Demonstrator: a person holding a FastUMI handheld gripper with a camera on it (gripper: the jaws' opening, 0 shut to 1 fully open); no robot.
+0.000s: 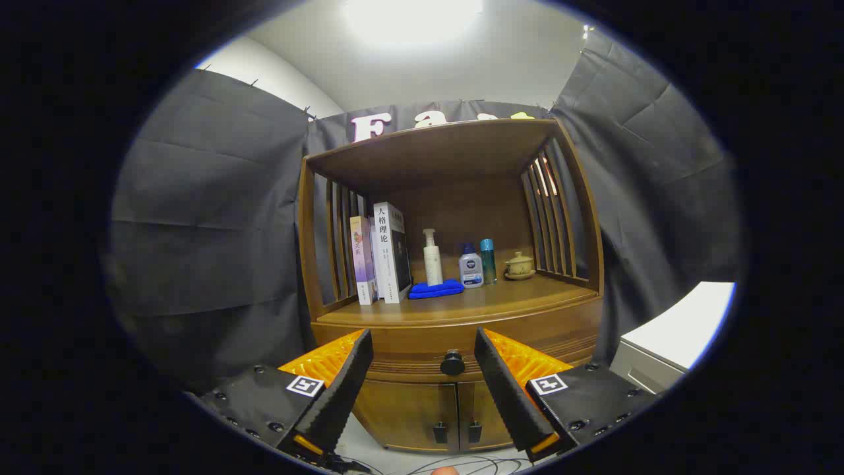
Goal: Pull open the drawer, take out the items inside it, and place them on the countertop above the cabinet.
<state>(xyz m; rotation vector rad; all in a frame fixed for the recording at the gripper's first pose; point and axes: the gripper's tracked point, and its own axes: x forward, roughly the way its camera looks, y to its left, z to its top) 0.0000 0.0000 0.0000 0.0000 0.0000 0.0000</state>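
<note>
Your gripper w/ fingers spread wide, holding nothing, faces a brown wooden cabinet; its closed drawer's round black knob sits between the fingers, just beyond them, untouched.

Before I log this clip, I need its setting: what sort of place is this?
Likely a staged home corner inside a recording booth: a wooden cabinet holding books and toiletry bottles, black cloth behind. The open tongs face its closed drawer's knob.
</note>
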